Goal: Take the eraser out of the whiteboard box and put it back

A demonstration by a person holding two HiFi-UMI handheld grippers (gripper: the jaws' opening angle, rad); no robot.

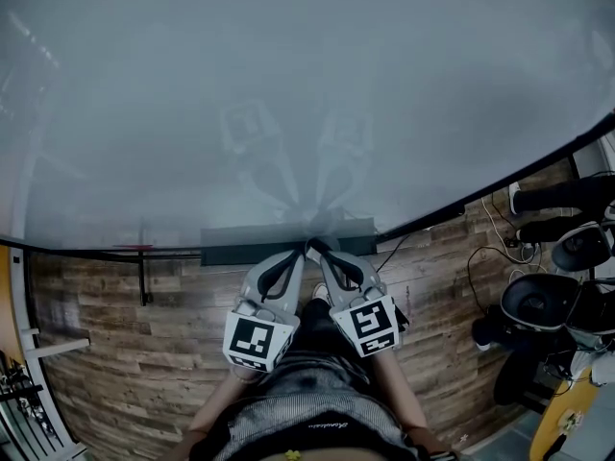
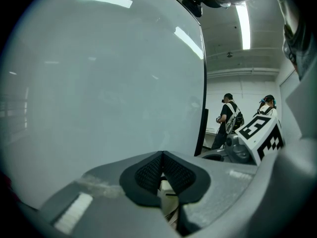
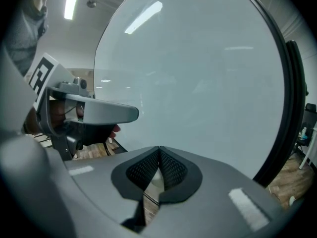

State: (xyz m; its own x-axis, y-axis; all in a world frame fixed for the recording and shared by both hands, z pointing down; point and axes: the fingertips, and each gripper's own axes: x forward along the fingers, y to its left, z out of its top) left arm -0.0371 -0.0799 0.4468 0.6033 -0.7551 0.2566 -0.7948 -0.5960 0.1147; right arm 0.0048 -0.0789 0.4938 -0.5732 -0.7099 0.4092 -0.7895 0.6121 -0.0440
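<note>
Grey plastic left gripper [image 1: 300,254] and right gripper [image 1: 315,251] have their jaws pressed together, empty, tips side by side at the dark, long whiteboard box [image 1: 240,245]. The eraser is hidden. Both forearms reach forward.

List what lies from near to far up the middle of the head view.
Person's striped top → left gripper and right gripper, side by side, jaws together → dark box → whiteboard behind it.
</note>
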